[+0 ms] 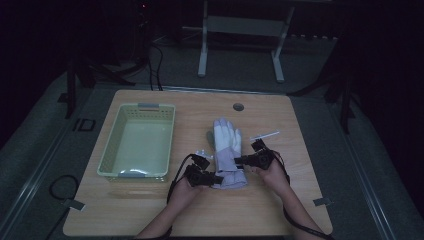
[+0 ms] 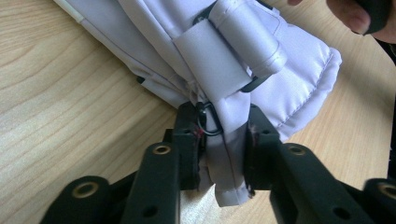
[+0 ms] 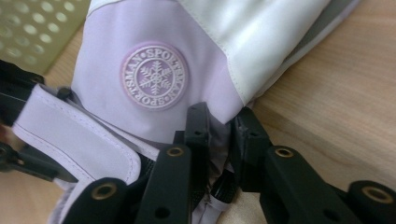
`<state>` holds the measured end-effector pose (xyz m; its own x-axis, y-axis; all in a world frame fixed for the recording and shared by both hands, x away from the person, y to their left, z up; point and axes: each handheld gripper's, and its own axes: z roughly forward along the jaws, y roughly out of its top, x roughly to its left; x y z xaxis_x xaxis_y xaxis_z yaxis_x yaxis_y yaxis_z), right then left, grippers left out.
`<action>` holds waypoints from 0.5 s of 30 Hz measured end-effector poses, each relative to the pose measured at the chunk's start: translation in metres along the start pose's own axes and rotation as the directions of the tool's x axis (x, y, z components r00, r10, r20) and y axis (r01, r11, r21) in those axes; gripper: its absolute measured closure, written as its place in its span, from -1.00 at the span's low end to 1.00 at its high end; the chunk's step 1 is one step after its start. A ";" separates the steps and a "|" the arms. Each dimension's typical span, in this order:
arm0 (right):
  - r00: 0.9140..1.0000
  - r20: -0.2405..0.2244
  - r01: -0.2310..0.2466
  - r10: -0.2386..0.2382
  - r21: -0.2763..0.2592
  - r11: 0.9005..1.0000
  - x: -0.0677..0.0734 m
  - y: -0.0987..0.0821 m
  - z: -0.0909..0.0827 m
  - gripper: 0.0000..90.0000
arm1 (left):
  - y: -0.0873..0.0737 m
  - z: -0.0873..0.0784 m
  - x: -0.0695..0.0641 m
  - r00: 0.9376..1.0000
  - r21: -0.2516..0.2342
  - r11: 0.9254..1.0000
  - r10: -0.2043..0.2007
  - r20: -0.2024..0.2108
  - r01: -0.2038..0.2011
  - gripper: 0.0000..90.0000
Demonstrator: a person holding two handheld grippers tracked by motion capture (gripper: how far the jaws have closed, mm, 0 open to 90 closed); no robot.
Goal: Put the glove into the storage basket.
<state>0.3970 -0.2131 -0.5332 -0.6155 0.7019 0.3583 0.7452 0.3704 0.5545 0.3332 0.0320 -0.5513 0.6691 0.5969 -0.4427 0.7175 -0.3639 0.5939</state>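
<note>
Both my grippers pinch the cuff of a lilac-and-white ski glove on a wooden table.

My left gripper (image 2: 223, 135) has its jaws pressed onto a fold of the cuff's near-left edge, by a small black ring, and my right gripper (image 3: 218, 126) nips the cuff's right side just below the round snowflake badge (image 3: 154, 76). The ski glove (image 1: 227, 150) lies flat near the middle of the pale wood-grain table (image 1: 150, 210), fingers pointing to the far side, cuff toward me. Left of it stands a pale green perforated basket (image 1: 137, 142), well apart from the glove; a small clear strip (image 1: 265, 135) lies just right of the fingers. Beyond the table's far edge the room is dim: grey floor, white frame legs (image 1: 202, 45) and dark cables.
</note>
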 end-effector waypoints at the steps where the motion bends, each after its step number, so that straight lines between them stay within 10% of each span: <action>1: 1.000 0.024 0.017 -0.017 -0.006 1.000 0.004 0.000 -0.001 0.77 | 0.000 -0.001 -0.001 1.000 0.004 1.000 -0.001 -0.001 0.001 0.63; 15: 0.981 0.152 0.127 -0.120 -0.038 0.991 0.041 0.014 -0.021 0.79 | 0.018 -0.028 -0.009 0.998 0.031 0.997 0.068 -0.012 -0.068 0.65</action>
<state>0.3766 -0.1918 -0.4951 -0.6546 0.7365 0.1707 0.6504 0.4335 0.6237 0.3345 0.0404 -0.5178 0.7141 0.5795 -0.3927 0.6762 -0.4259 0.6012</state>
